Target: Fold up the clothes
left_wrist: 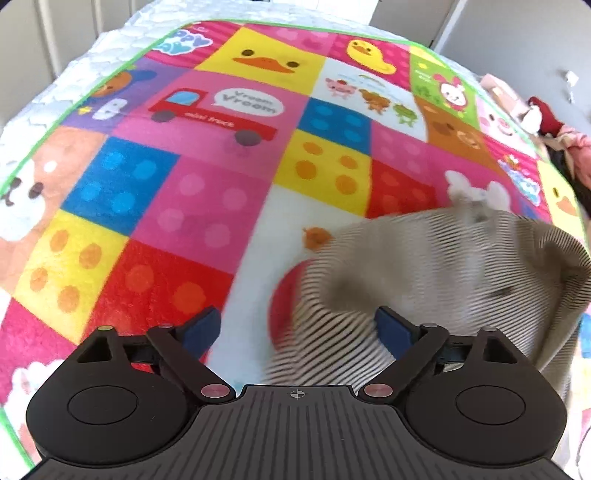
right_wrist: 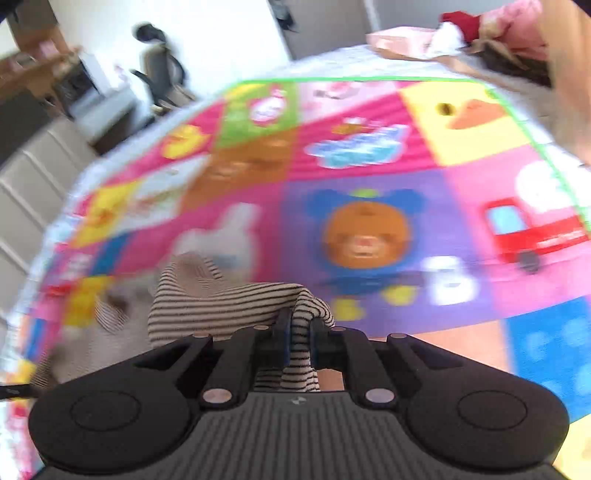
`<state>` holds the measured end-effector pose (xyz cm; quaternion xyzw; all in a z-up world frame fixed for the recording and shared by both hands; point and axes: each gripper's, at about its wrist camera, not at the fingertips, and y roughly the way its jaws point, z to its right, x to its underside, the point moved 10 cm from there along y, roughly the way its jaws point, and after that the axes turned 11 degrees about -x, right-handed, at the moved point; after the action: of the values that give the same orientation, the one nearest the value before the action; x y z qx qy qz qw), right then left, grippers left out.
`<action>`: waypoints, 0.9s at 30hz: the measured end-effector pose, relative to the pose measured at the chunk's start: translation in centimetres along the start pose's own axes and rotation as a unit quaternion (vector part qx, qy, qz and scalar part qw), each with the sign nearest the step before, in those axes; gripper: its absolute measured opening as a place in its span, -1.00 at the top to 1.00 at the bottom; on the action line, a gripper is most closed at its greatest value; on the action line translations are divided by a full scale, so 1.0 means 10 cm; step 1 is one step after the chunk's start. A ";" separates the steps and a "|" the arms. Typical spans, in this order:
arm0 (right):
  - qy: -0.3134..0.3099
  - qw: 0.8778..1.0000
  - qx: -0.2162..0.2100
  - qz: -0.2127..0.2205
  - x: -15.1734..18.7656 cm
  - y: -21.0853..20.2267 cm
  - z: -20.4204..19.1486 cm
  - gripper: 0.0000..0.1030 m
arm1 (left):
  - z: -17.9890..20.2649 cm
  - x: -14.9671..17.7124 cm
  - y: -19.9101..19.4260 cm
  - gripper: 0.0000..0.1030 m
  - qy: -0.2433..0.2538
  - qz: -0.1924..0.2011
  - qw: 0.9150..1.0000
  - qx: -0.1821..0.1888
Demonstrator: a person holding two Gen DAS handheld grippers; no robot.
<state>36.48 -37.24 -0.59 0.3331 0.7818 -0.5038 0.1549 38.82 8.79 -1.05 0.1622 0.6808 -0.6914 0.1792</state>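
A beige garment with thin dark stripes (left_wrist: 436,266) hangs blurred at the lower right of the left wrist view, above the colourful play mat (left_wrist: 207,177). My left gripper (left_wrist: 297,332) is open, its blue pads wide apart, and part of the striped cloth drapes between them without being pinched. In the right wrist view my right gripper (right_wrist: 298,332) is shut on a bunched edge of the same striped garment (right_wrist: 221,295), which trails down to the left over the mat (right_wrist: 369,184).
The mat lies on a white quilted bed (left_wrist: 55,96) with a green border. A pile of pink and red clothes (right_wrist: 491,26) sits at the bed's far corner. An office chair (right_wrist: 159,70) and desk stand beyond the bed.
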 end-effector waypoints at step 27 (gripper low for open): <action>-0.611 0.726 0.313 -0.035 -0.76 0.21 0.07 -0.97 | -0.06 -0.43 0.33 -0.89 0.178 0.054 0.967 -0.176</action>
<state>43.37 -40.07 2.07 -0.0448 0.3270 -0.8193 0.4688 44.16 9.52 -1.93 0.2847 0.8030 -0.5102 0.1179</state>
